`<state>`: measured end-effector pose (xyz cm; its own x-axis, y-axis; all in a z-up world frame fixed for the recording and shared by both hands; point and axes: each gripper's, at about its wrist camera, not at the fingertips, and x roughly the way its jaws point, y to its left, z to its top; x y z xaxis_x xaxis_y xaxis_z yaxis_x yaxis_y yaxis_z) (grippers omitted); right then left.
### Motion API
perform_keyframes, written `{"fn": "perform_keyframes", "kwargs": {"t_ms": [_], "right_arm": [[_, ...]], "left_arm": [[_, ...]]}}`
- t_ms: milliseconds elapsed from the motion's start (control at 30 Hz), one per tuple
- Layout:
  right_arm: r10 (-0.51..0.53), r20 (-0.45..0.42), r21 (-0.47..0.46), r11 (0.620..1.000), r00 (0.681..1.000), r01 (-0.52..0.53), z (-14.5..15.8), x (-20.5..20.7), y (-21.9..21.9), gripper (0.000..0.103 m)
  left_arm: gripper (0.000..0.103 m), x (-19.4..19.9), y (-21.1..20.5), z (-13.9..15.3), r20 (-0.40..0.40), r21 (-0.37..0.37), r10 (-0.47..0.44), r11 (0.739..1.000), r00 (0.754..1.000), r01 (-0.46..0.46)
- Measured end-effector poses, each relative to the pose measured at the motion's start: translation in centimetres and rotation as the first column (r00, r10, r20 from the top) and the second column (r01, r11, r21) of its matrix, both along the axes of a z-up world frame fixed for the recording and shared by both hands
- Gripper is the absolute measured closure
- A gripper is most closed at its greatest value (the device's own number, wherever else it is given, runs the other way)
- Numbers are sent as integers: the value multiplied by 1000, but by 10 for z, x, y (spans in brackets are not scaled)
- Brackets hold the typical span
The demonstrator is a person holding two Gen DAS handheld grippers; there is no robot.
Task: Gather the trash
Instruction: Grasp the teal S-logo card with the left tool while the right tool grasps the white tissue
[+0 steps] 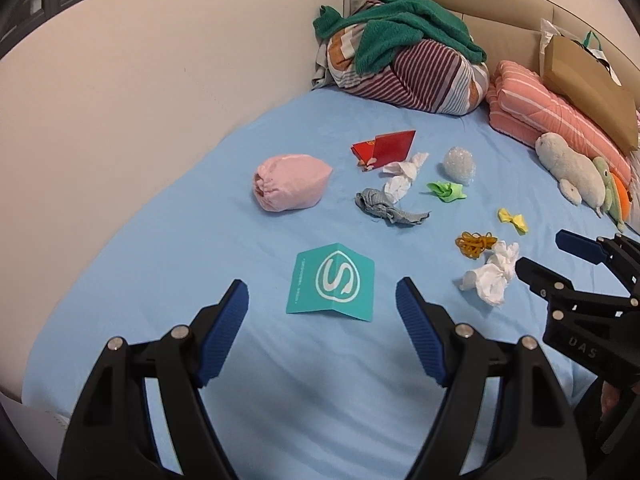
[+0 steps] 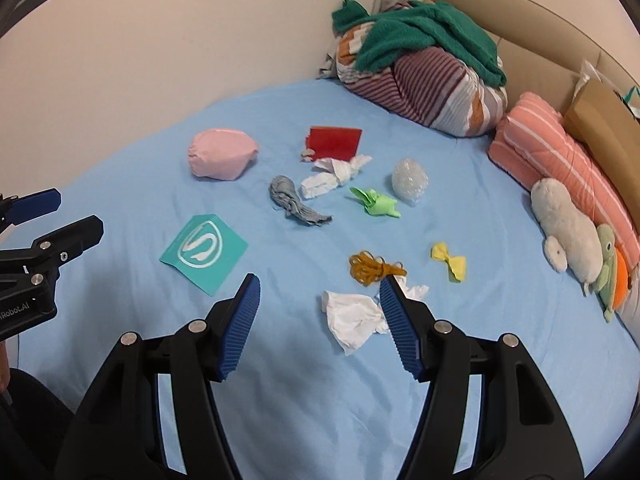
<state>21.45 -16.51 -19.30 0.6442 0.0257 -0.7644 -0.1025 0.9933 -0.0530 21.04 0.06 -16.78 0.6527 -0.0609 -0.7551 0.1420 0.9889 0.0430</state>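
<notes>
Trash lies scattered on a blue bed sheet [image 1: 160, 240]. My left gripper [image 1: 322, 294] is open and empty, just short of a teal folded card [image 1: 332, 284]. My right gripper [image 2: 318, 294] is open and empty, its fingers either side of a crumpled white tissue [image 2: 352, 320]. That tissue shows in the left wrist view [image 1: 490, 276] beside the right gripper [image 1: 540, 254]. Farther off lie orange rubber bands [image 2: 372, 268], a yellow wrapper [image 2: 450, 260], a green wrapper [image 2: 376, 202], a second tissue [image 2: 334, 176], a grey rag [image 2: 294, 200], red envelopes [image 2: 336, 142] and a bubble-wrap ball [image 2: 408, 180].
A pink cloth bundle [image 2: 222, 154] lies at the left. A pile of bedding with a green towel [image 2: 420, 64] sits at the back. A pink folded quilt [image 2: 560, 152], a brown paper bag [image 2: 608, 128] and plush toys [image 2: 568, 232] line the right side. The wall [image 2: 180, 40] borders the bed's left.
</notes>
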Motion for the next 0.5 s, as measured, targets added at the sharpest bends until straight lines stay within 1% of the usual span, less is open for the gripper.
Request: {"fn": "perform_keyframes", "kwargs": {"t_ms": [100,167,267,367,500], "right_arm": [[-53,-44,4,999,998,54,-29,12,-11,43],[-79,-66,-14,997,995,78,-46,19,-16,43],[-101,-85,-28,995,991,98,-63,27,-20,43],[-118,-100,-23,993,988,116,-77,34,-23,43],[-133,-142,-29,991,981,131,-97,39,-22,43]], "left_arm": [[27,17,-6,-30,-56,-20,-1,1000,998,0],[27,26,-9,-49,-100,-30,2,1000,995,-5],[27,32,-11,-72,-146,-47,3,999,989,-10],[27,36,-13,-92,-188,-82,-1,997,982,-15],[27,44,-18,-111,-224,-77,-7,997,974,-11]]}}
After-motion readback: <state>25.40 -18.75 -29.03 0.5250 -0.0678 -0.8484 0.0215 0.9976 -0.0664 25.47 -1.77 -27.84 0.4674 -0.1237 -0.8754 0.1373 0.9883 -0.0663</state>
